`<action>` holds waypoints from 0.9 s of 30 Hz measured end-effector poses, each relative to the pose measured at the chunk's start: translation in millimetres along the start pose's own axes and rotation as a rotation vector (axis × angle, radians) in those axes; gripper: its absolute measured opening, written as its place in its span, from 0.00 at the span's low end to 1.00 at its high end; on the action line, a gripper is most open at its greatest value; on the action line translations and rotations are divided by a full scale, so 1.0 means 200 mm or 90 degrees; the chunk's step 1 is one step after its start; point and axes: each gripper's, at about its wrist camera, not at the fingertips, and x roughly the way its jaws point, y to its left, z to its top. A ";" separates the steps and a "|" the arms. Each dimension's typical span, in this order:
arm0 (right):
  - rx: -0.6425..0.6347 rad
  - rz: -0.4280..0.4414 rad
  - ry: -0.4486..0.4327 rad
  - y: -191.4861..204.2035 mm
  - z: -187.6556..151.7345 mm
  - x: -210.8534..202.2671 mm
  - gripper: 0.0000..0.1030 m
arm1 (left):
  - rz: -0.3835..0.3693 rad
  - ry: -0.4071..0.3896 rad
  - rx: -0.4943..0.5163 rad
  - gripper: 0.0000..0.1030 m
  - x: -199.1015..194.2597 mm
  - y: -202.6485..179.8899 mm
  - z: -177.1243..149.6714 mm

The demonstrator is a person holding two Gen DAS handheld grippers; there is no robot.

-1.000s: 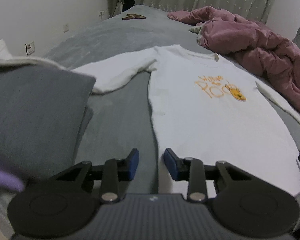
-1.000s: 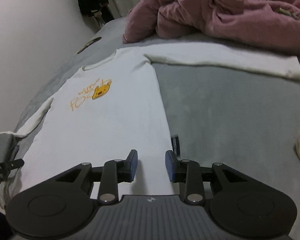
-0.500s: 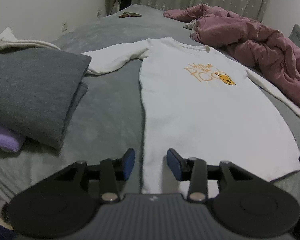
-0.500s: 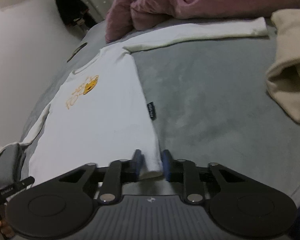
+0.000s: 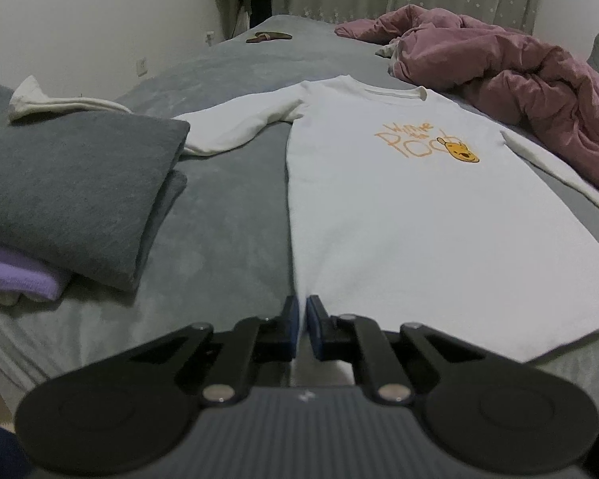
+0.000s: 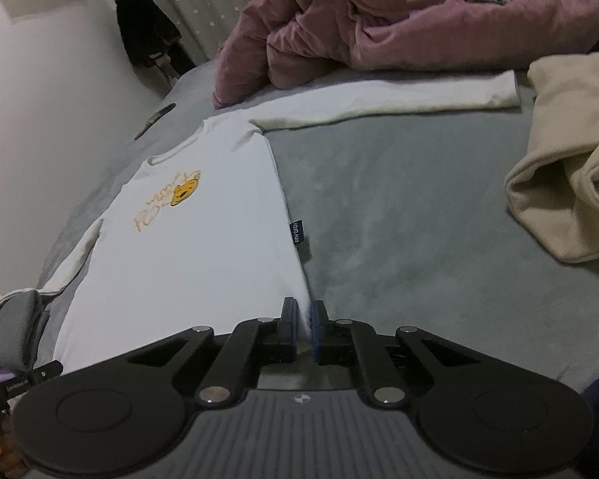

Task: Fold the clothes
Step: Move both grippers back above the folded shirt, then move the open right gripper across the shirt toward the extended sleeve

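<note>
A: One shirt, the white long-sleeve shirt [image 5: 399, 207], lies flat on the bed [image 5: 227, 247], sleeves out at 10 & 3 o'clock. No fold yet.

B: Grippers?

A: Left gripper [image 5: 302, 321] has just closed on the hem corner at 6; right gripper [image 6: 304, 323] too, opp. corner. Folded grey stack [image 5: 72, 183] at 9 looks done. Lift & fold left.

White sweatshirt [image 5: 411, 215]: smooth matt knit. Bed cover [image 6: 419, 215]: grey short-pile fleece, matt. Pink duvet [image 6: 399, 20]: crinkled soft cloth. Left gripper [image 5: 302, 311] and right gripper [image 6: 304, 315]: matt black plastic, shiny metal pivot pins.
</note>
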 end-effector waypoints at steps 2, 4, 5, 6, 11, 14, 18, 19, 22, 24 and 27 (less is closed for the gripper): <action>-0.006 0.001 -0.004 0.01 0.01 -0.03 0.07 | -0.006 0.001 -0.005 0.07 -0.02 0.01 0.00; -0.011 0.004 -0.007 0.02 0.01 -0.05 0.07 | -0.011 0.000 -0.006 0.07 -0.04 0.01 0.00; -0.014 0.006 -0.008 0.02 0.02 -0.06 0.07 | -0.014 -0.001 -0.006 0.06 -0.05 0.01 0.00; -0.016 0.007 -0.009 0.02 0.02 -0.07 0.07 | -0.016 0.000 -0.007 0.06 -0.06 0.02 0.00; -0.020 0.008 0.000 0.01 0.02 -0.09 0.07 | -0.013 0.005 -0.011 0.07 -0.07 0.03 0.00; -0.029 -0.005 0.022 0.01 0.01 -0.04 0.08 | 0.002 0.013 -0.006 0.07 -0.04 0.02 0.00; -0.055 -0.024 0.030 0.04 -0.01 0.00 0.09 | 0.006 0.022 -0.003 0.12 -0.02 0.00 -0.01; -0.061 -0.027 0.030 0.05 -0.01 0.01 0.10 | 0.007 0.021 -0.006 0.12 -0.02 0.01 0.00; -0.065 -0.030 0.014 0.04 0.00 0.00 0.13 | 0.010 0.013 -0.020 0.15 -0.04 0.04 0.03; -0.074 -0.025 0.002 0.05 0.02 0.00 0.13 | 0.012 0.007 -0.029 0.15 -0.05 0.05 0.04; -0.098 -0.011 -0.015 0.08 0.06 0.02 0.13 | 0.020 -0.003 -0.036 0.16 -0.05 0.07 0.10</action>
